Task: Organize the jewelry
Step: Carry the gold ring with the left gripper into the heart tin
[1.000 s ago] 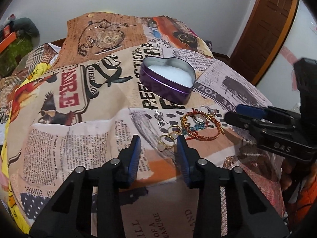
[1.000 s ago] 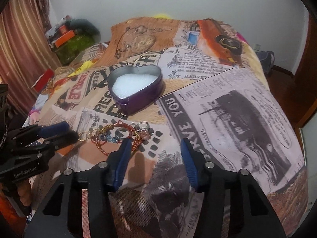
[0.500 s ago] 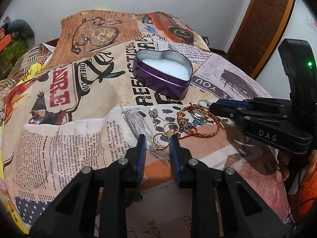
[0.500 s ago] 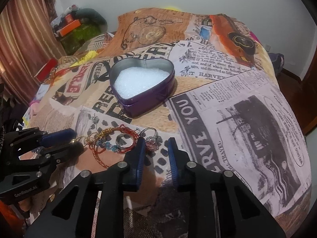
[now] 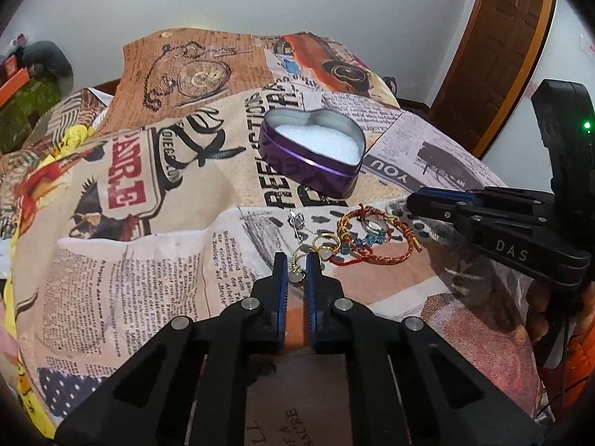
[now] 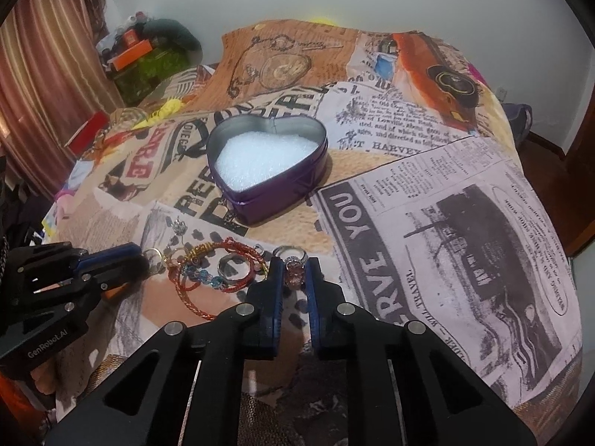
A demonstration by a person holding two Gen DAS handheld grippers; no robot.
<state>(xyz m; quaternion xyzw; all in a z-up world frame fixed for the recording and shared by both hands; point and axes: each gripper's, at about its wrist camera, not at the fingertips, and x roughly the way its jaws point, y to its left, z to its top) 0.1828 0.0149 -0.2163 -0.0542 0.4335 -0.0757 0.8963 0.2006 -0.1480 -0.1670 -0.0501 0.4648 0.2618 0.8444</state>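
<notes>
A: Carrier is the bed (image 6: 465, 223), newsprint-pattern cover. Heart-shaped tin (image 6: 267, 163) sits mid-bed, open, white padding inside, no jewelry in it yet.

B: Direction from the grippers?

A: Tin lies straight ahead and up-bed of both; its point faces them. Jewelry pile is between tin and the near edge of the bed. Right gripper (image 6: 295, 275) looks slightly nearer the tin.

B: Pile contents?

A: Red-gold bangle (image 5: 375, 241) with blue beads, a silver ring (image 6: 232, 269) inside its loop, a small charm (image 5: 296, 219) at the left.

B: Gripper states?

A: Both have just been closing. Left gripper (image 5: 297, 271) is clenched on a gold ring (image 5: 297, 265), pale stone between the pads. Right is clamped on a pink-stone ring (image 6: 295, 273). Both rings are at cover level, not lifted.

B: Next?

A: Probably lift and carry forward to the tin.
</notes>
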